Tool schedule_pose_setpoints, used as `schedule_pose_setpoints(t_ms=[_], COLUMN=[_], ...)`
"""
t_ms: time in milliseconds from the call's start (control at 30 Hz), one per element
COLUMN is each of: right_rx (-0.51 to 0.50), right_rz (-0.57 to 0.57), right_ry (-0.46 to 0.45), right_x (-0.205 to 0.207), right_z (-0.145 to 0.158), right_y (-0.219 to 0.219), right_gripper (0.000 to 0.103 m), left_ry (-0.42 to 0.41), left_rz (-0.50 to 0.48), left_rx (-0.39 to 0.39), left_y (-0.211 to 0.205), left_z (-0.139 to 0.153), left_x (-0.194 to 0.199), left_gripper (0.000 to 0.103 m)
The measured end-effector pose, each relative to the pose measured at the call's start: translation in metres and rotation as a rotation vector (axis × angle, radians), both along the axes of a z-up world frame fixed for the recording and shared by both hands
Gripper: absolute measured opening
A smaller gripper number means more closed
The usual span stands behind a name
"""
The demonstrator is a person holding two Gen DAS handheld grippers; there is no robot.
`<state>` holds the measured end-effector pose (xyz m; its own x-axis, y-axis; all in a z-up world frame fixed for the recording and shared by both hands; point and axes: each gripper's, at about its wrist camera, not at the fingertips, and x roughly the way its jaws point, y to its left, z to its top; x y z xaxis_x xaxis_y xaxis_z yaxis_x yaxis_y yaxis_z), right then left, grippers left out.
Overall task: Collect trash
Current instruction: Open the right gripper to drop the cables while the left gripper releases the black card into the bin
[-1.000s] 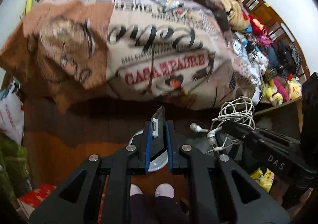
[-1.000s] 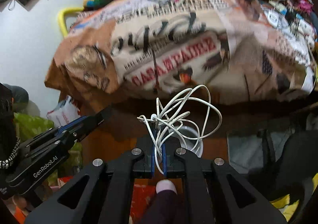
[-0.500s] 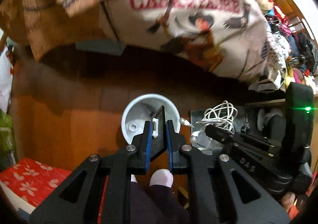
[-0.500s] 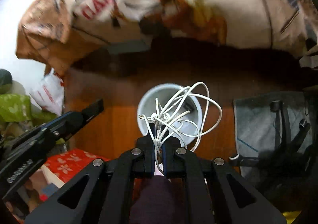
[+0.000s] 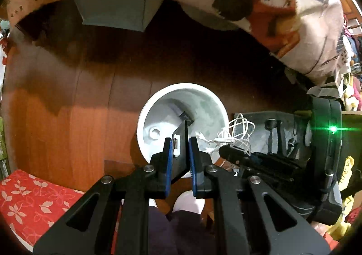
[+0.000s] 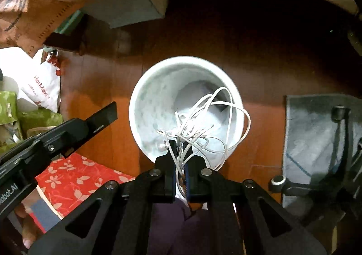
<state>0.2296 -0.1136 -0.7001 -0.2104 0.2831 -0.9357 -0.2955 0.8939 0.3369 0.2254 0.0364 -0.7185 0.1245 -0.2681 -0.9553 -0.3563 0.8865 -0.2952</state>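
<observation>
Lower now: cable tangle [image 6: 199, 123] in right gripper [image 6: 179, 153], over bin [image 6: 144, 87].

left gripper [image 5: 181, 142]: black frame | blue pads | silver screws | white lettering

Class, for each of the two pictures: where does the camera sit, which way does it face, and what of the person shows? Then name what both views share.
Left wrist view: sits on the left tool, faces steeply down at the white bin; shows the black flat piece it grips and the person's feet.
Right wrist view: sits on the right tool, faces down; shows the white cable it grips.
Shared: bin, wooden floor, red floral box, each other's tool.
</observation>
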Motion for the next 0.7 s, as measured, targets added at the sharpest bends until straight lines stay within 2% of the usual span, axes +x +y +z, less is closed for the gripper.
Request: schedule_pose_setpoints(t_ms=[167,233,633,667,700], right_rx=[0.005,0.005,-0.015,-0.018,-0.021], right_rz=[-0.002,-0.001,-0.013,-0.012,-0.012], right_ry=[0.06,0.059,-0.024,-0.031,-0.036], right_x=[0.0,0.0,0.007,0.007,0.008], right_z=[-0.011,-0.01,0.005,0.007,0.009], right_y=[-0.002,-0.004,-0.014,-0.015,-0.016], right_gripper=[0.021,0.032,0.033,0.033,0.033], left_ry=[0.017,0.019,0.083,0.093,0.102], left_rz=[0.02,0.025,-0.012,-0.014,-0.013], left_rx=[-0.011,-0.016,-0.032,-0.039,-0.045], left_y=[0.002,0.002,-0.012,-0.013,-0.014], left_z=[-0.017,-0.021,-0.038,-0.039,-0.04], left_x=[0.003,0.004,0.013,0.013,0.013], left_gripper=[0.013,0.013,0.013,0.016,0.025])
